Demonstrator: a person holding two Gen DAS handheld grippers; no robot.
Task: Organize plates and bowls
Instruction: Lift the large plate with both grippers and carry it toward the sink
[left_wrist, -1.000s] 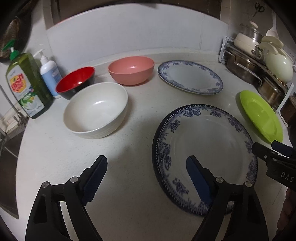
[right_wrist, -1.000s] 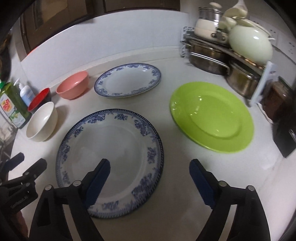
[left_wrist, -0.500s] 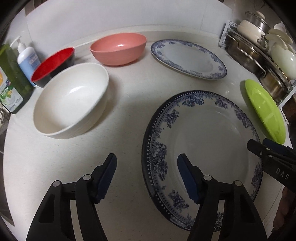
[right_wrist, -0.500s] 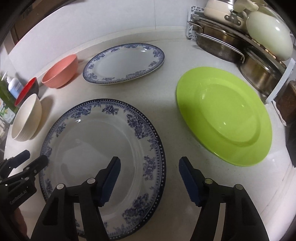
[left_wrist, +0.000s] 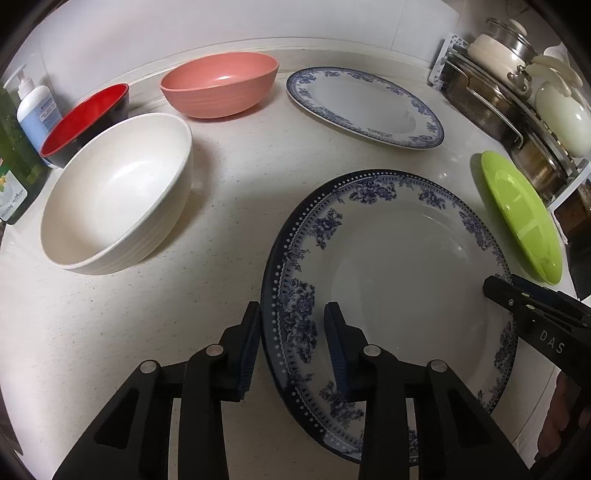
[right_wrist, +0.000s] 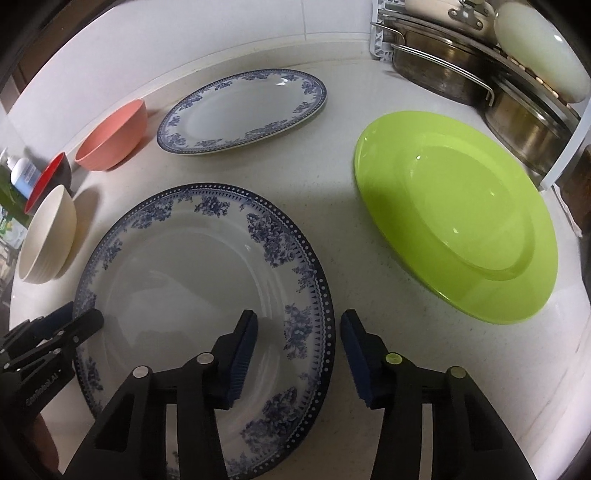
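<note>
Both grippers are working the same item: the large blue-patterned plate (left_wrist: 399, 288), lying flat on the white counter (left_wrist: 147, 332) at the near centre. The left gripper (left_wrist: 291, 347) is straddling the plate's left rim, its jaws closing with the rim between them — the outer pad appears to be just touching the edge, the inner pad is standing clear above the plate face, so no firm clamp yet. The right gripper (right_wrist: 297, 354) is straddling the right rim in the same manner, jaws closing, with a visible gap at both pads.

Progress, judged from the layout: sorting is barely begun. Nothing is stacked. 3 plates are lying apart — the large plate, a smaller blue-patterned plate (right_wrist: 243, 110) at the far centre, and a green plate (right_wrist: 458, 229) at the right beside the pot rack (right_wrist: 480, 74). 3 bowls are sitting separately at the left: white bowl (left_wrist: 114, 192), pink bowl (left_wrist: 219, 88), and red bowl (left_wrist: 85, 122), near the soap bottles.

Remaining: securing this plate, then grouping all 3 plates and nesting all 3 bowls.
</note>
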